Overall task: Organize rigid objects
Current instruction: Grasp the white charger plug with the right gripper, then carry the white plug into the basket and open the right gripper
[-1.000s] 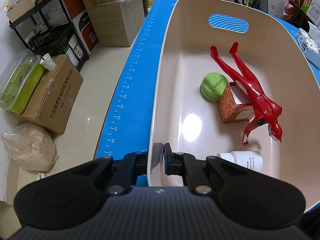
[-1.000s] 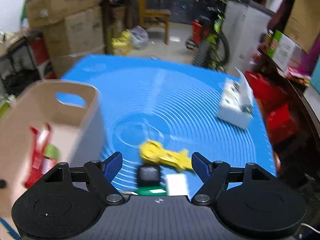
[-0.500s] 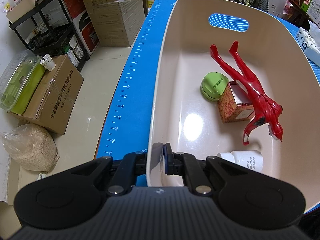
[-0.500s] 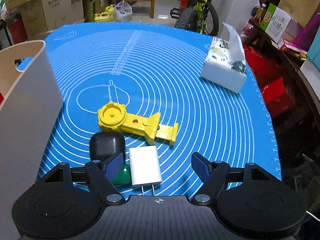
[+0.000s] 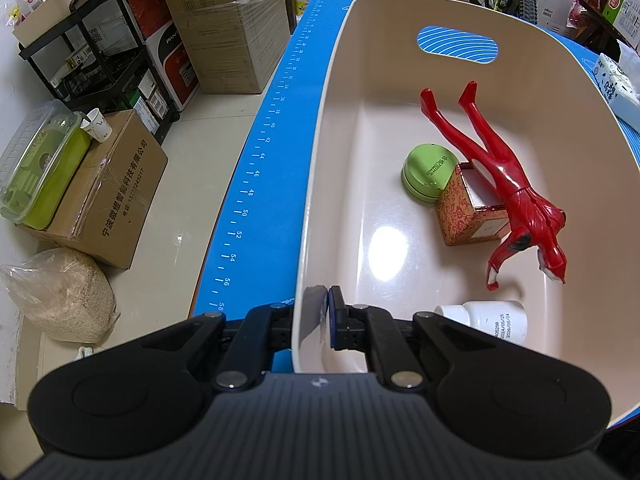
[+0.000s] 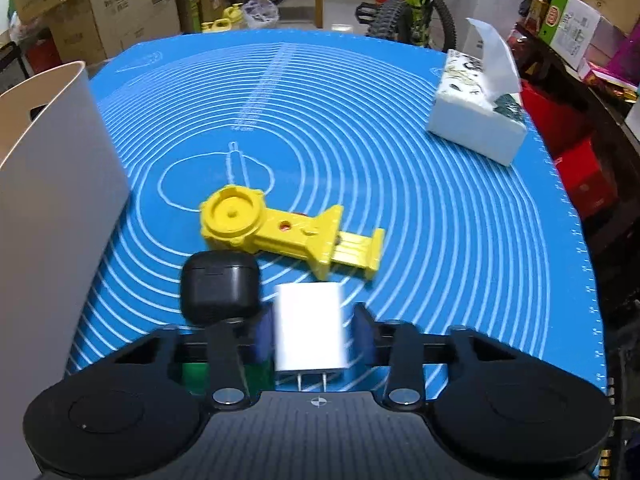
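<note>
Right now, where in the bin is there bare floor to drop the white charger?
The bin has bare floor along its left wall, from the green tin down to the left hand-held gripper clamping the rim. The right side is crowded: red figure, patterned box, white bottle.

Bin (image 5: 320,184): figure (image 5: 504,184), tin (image 5: 428,172), box (image 5: 460,212), bottle (image 5: 488,320) lay inside.
Mat (image 6: 400,200): charger (image 6: 308,328) lay right of case (image 6: 218,288).
</note>
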`<state>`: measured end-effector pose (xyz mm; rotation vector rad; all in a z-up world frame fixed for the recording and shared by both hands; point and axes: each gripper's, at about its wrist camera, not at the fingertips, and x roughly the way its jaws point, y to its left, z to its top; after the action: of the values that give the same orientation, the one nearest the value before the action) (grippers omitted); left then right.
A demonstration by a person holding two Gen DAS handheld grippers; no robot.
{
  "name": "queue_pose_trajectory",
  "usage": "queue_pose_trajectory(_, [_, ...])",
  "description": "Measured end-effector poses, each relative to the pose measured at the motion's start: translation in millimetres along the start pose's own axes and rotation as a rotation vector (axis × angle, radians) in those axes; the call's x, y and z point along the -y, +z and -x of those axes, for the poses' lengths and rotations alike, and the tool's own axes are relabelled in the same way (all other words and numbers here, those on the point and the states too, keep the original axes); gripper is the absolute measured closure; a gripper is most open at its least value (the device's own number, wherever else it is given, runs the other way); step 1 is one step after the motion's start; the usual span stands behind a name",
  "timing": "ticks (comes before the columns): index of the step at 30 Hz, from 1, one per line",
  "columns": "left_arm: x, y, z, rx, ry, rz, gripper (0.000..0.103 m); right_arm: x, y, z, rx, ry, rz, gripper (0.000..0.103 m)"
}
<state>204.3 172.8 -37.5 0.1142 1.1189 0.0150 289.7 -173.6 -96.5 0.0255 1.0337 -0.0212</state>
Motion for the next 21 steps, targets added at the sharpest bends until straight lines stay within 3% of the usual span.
queue_pose_trajectory(10, [0.2, 0.1, -0.1, 0.0, -0.001, 0.001, 0.092, -0.5, -3.2, 15.2, 0.043, -0.028, 0.0, 0.061])
queue_pose_trajectory(21, [0.2, 0.0, -0.1, 0.0, -0.001, 0.001, 0.092, -19.0, 12.0, 78.7, 0.195, -0.001, 0.042, 0.061])
